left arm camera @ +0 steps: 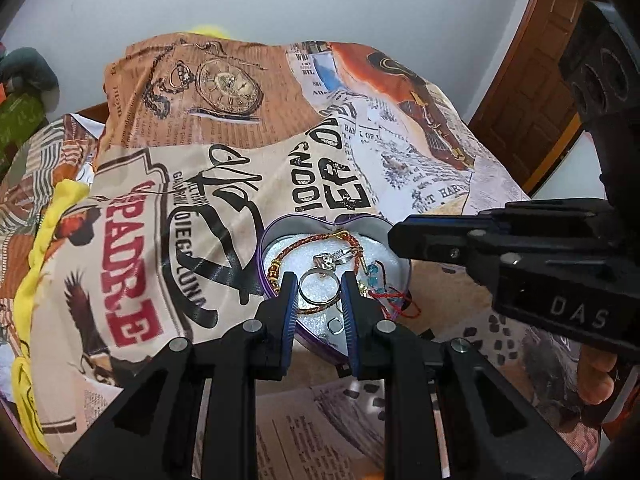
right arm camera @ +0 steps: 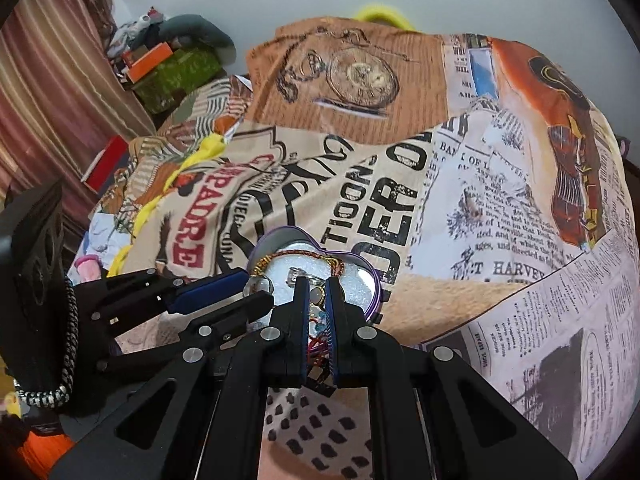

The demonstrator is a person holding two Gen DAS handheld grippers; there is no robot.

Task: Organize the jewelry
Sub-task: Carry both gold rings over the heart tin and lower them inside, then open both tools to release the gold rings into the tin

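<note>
A purple heart-shaped tin (left arm camera: 264,248) (right arm camera: 376,284) with a white glittery lining sits on the printed cloth. It holds a red-gold braided bracelet (left arm camera: 316,240) (right arm camera: 296,257), a silver ring (left arm camera: 318,286), a small silver charm (left arm camera: 326,261) (right arm camera: 294,274), blue beads (left arm camera: 374,274) and red thread (left arm camera: 400,300) (right arm camera: 316,346). My left gripper (left arm camera: 319,286) is open over the tin, its fingers either side of the silver ring. My right gripper (right arm camera: 318,300) is nearly closed over the tin's right side, with beads and thread between its fingers; whether it grips them is unclear.
A printed collage cloth (left arm camera: 200,152) (right arm camera: 480,200) covers the surface. Yellow fabric (left arm camera: 36,248) lies at its left edge. Boxes and clutter (right arm camera: 168,64) sit at the far left, by a striped curtain (right arm camera: 52,92). A wooden door (left arm camera: 532,92) stands at the right.
</note>
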